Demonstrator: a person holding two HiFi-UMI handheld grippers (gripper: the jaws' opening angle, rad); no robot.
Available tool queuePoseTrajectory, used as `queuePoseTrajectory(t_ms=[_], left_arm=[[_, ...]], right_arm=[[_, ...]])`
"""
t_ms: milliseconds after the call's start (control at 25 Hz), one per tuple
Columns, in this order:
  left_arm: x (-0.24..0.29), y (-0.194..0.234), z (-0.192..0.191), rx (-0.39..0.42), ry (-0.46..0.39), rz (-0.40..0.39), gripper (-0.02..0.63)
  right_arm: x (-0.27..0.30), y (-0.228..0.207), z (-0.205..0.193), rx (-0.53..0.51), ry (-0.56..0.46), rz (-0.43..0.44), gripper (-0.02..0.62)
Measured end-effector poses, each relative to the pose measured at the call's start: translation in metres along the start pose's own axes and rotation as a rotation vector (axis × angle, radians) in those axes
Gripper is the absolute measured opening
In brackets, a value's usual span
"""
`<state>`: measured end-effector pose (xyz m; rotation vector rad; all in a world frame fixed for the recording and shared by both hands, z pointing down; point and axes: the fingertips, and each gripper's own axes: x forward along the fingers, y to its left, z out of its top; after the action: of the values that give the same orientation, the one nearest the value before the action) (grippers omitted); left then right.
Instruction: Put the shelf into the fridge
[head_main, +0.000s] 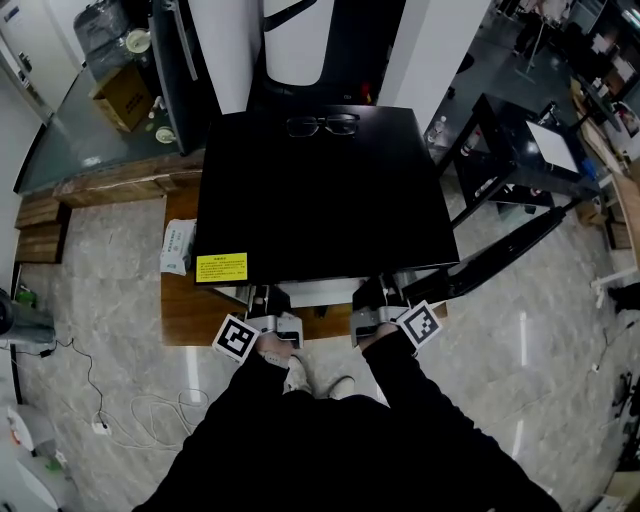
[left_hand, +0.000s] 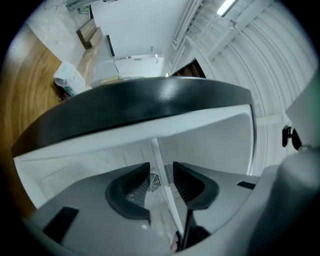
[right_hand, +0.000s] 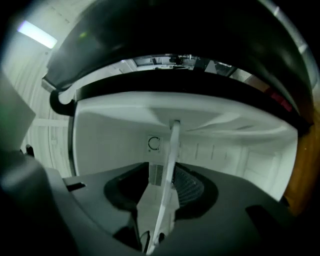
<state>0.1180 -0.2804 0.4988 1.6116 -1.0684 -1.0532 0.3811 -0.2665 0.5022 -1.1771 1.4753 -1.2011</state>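
Fridge top (head_main: 320, 190) glossy black — table (head_main: 185, 310) smooth wood.

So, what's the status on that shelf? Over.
Left gripper and right gripper open, pads off the shelf edge between jaws. Shelf inside fridge. Nothing blocking.

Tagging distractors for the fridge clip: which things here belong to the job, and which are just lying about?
Job: fridge; shelf.
Lying about: glasses on the fridge top; white packet beside the fridge; cardboard box at the back.
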Motion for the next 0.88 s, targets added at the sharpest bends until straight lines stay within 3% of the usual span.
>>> queuePoseTrajectory(t_ms=[80, 160, 280, 400, 480, 600, 720, 800, 880], left_arm=[[-0.024, 0.002, -0.018, 0.021, 0.082, 0.01, 0.146], [-0.053, 0.0, -0.035, 0.092, 0.175, 0.011, 0.146], [-0.086, -0.011, -0.055, 0.207, 0.325, -0.02, 0.146], [-0.112, -0.027, -0.069, 0.315, 0.456, -0.055, 0.143], [-0.128, -0.045, -0.076, 0.439, 0.523, -0.104, 0.134], [-0.146, -0.072, -0.084, 0.638, 0.582, -0.165, 0.084], [-0.157, -0.093, -0.092, 0.833, 0.596, -0.178, 0.006], [-0.162, -0.106, -0.1, 0.921, 0.607, -0.224, 0.006], [-0.166, -0.115, -0.107, 0.951, 0.624, -0.253, 0.006]], right_arm=[[-0.021, 0.006, -0.015, -0.075, 0.088, -0.006, 0.153], [-0.044, 0.009, -0.024, -0.174, 0.171, -0.024, 0.118], [-0.075, 0.012, -0.036, -0.293, 0.29, -0.031, 0.021], [-0.1, 0.025, -0.054, -0.402, 0.414, 0.041, 0.0], [-0.117, 0.04, -0.068, -0.543, 0.497, 0.116, 0.0], [-0.14, 0.066, -0.09, -0.771, 0.595, 0.247, -0.002], [-0.16, 0.092, -0.106, -0.919, 0.646, 0.358, -0.002], [-0.167, 0.104, -0.111, -1.0, 0.654, 0.41, -0.002], [-0.172, 0.11, -0.116, -1.058, 0.654, 0.444, -0.002]])
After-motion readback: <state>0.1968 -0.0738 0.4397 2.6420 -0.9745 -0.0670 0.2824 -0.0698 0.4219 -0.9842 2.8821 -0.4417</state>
